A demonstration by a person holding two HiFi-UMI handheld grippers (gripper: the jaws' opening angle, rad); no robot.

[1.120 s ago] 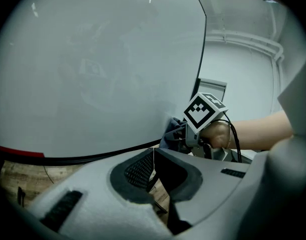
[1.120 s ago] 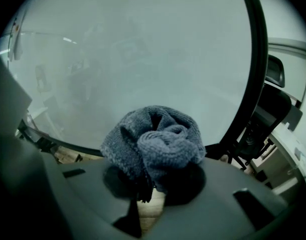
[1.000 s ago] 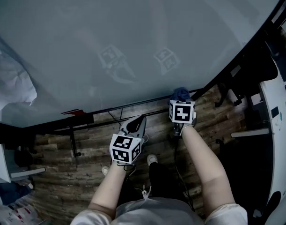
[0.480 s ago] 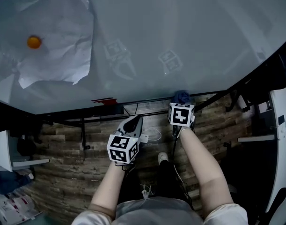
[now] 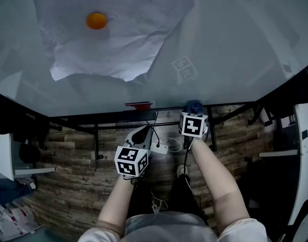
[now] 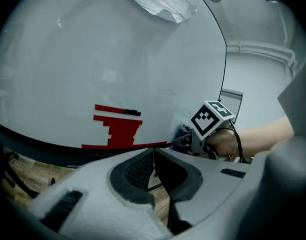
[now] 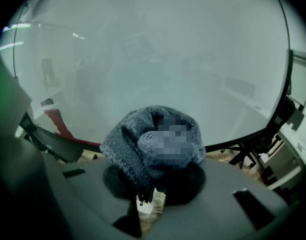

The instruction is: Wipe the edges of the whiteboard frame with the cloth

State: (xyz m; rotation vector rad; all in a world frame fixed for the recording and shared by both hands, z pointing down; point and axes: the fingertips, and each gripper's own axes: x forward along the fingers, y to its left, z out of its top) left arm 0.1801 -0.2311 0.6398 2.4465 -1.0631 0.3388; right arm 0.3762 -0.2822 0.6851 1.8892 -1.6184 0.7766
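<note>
The whiteboard [image 5: 234, 44] fills the top of the head view, and its dark bottom frame [image 5: 108, 116] runs across the middle. A grey-blue knitted cloth [image 5: 195, 105] [image 7: 142, 144] is pressed against that bottom edge, with my right gripper [image 5: 194, 112] [image 7: 153, 178] shut on it. My left gripper [image 5: 143, 133] [image 6: 154, 154] hangs lower and to the left, off the board, its jaws shut with nothing between them. The left gripper view shows the right gripper's marker cube [image 6: 212, 119] at the frame.
A red object [image 5: 138, 105] [image 6: 117, 129] sits on the bottom edge just left of the cloth. A crumpled paper sheet [image 5: 118, 34] is pinned to the board by an orange magnet [image 5: 96, 20]. A white power strip [image 5: 161, 147], cables and the stand's legs are on the wooden floor below.
The right gripper has slid the cloth leftward along the bottom frame, closer to the red object. The paper and magnet have come further into view. The left gripper stays shut and off the board.
</note>
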